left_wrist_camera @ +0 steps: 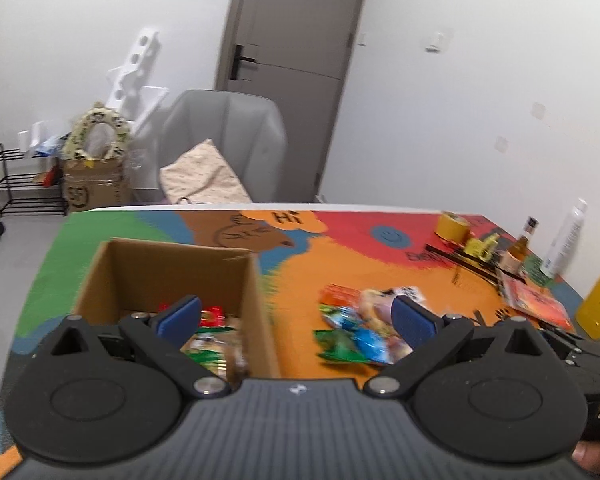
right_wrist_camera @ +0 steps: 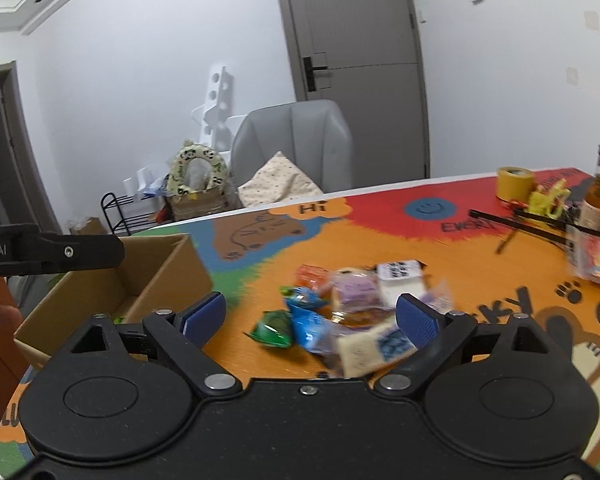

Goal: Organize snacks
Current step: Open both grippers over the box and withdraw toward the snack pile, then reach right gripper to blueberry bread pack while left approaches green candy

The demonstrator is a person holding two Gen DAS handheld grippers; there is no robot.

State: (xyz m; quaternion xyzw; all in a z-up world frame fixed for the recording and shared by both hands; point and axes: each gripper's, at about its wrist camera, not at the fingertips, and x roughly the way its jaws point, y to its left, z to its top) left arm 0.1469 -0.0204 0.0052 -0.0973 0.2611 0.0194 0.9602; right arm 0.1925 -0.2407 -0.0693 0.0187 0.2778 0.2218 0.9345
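Note:
An open cardboard box (left_wrist_camera: 172,264) stands at the left of the colourful table mat, with several snack packets (left_wrist_camera: 212,340) inside. A loose pile of snack packets (left_wrist_camera: 360,328) lies on the orange part of the mat to its right. My left gripper (left_wrist_camera: 296,314) hangs open above the box's right wall, one finger over the box and the other over the pile, holding nothing. In the right wrist view, my right gripper (right_wrist_camera: 312,312) stands open just before the same pile (right_wrist_camera: 352,308), also empty. The box (right_wrist_camera: 156,276) is on the left there, under part of the left gripper's body.
A yellow tape roll (left_wrist_camera: 454,226), a glass bottle (left_wrist_camera: 520,248), a white spray bottle (left_wrist_camera: 566,240), black strips and a red booklet (left_wrist_camera: 540,304) crowd the table's far right. A grey chair (left_wrist_camera: 228,140) with a cushion stands behind the far edge.

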